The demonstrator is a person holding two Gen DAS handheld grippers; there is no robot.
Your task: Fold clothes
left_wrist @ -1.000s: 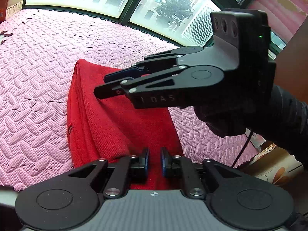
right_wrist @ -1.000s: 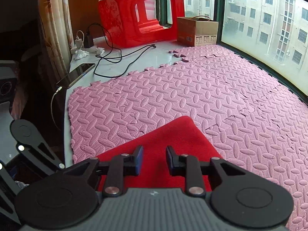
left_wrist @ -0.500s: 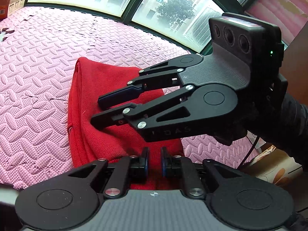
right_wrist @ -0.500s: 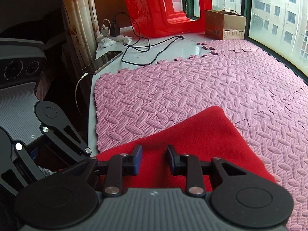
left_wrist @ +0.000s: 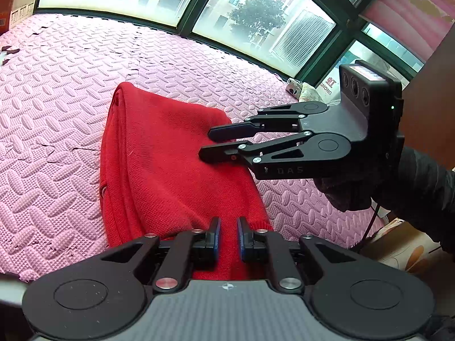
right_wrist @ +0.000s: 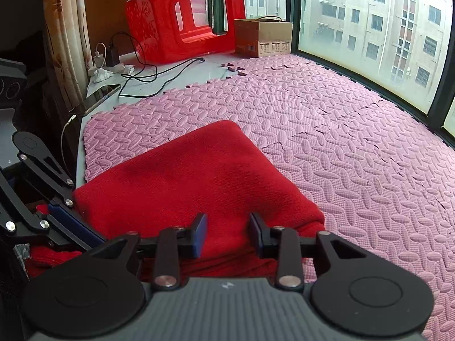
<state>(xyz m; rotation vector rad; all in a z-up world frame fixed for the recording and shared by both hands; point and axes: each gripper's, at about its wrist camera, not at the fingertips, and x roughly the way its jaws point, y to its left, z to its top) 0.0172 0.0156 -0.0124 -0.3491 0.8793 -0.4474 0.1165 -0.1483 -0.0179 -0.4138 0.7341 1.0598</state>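
A: On the pink foam mat, the folded red knitted garment runs lengthwise away from the left gripper.

B: Left's nearly shut on its near hem; right gripper, opening over the garment's side edge, holds nothing.

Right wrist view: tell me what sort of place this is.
Probably a room in a flat, on a wide bay-window ledge. Pink foam mats cover it, apartment blocks show through the glass, and a red plastic stool and phone chargers sit nearby.
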